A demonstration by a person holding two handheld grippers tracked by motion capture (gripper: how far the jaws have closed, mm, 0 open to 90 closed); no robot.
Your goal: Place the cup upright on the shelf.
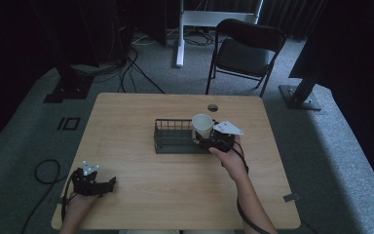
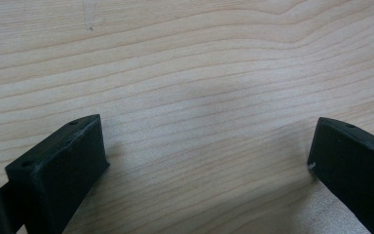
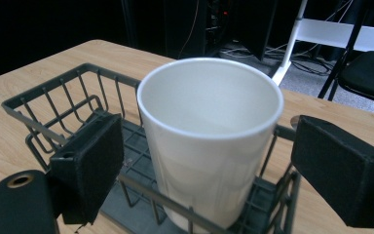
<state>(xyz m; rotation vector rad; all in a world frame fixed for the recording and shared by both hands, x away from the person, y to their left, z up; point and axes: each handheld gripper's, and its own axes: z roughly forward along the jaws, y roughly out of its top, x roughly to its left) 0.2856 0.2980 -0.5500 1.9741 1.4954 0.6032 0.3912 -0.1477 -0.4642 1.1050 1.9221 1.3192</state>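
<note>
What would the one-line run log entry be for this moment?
right tool: open, jaws either side of cup | cup: upright in rack | left tool: open, over bare table

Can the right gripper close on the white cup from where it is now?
Probably yes. The right gripper is open, its jaws on either side of the cup, which stands in the wire basket. The basket's near rail crosses low between them and might interfere.

high view dim, perhaps underexposed | gripper views brighter | near tongs soft
</note>
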